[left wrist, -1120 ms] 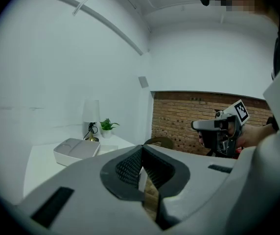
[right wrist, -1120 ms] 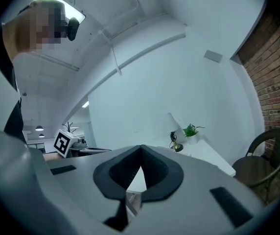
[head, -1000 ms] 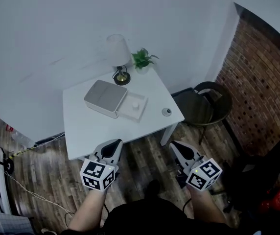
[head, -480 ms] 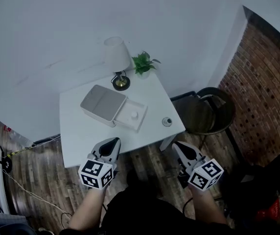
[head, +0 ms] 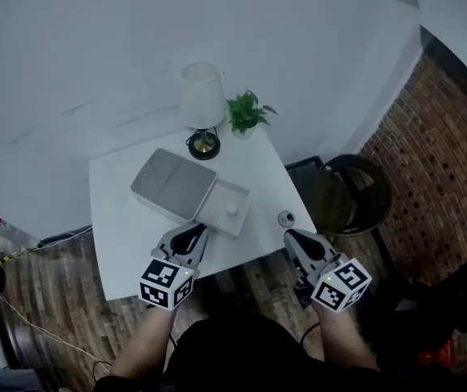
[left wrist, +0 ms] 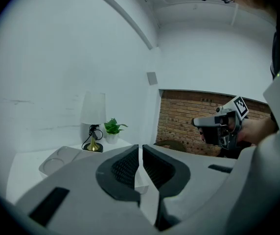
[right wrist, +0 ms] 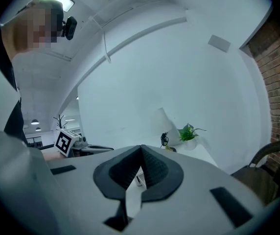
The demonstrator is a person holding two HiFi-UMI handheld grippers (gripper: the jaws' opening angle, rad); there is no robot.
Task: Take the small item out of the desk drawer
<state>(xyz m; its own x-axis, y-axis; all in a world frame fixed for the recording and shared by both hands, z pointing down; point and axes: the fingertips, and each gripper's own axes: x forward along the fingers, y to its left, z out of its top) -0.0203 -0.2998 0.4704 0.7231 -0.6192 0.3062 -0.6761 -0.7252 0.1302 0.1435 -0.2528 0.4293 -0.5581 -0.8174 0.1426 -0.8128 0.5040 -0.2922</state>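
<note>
Head view: soft, even indoor light, no hard shadows. White table (head: 119,211) & wall (head: 95,55) bright; floor (head: 54,300) by the table's near edge dim. Fisheye bend twd edges. Gripper views: black vignette in corners, close foreground soft, bkgd sharper. Ceiling light (right wrist: 57,1) glares top left in right gripper view.

Smooth matt white table top (head: 119,219), matt pale grey plastic-looking drawer box (head: 172,184), shiny brass-coloured lamp base (head: 204,144) at the table's far edge, worn wood-plank floor (head: 62,300), rough red brick wall (head: 438,162), matt grey plastic left gripper (head: 194,233), ribbed black pads (left wrist: 124,168)
</note>
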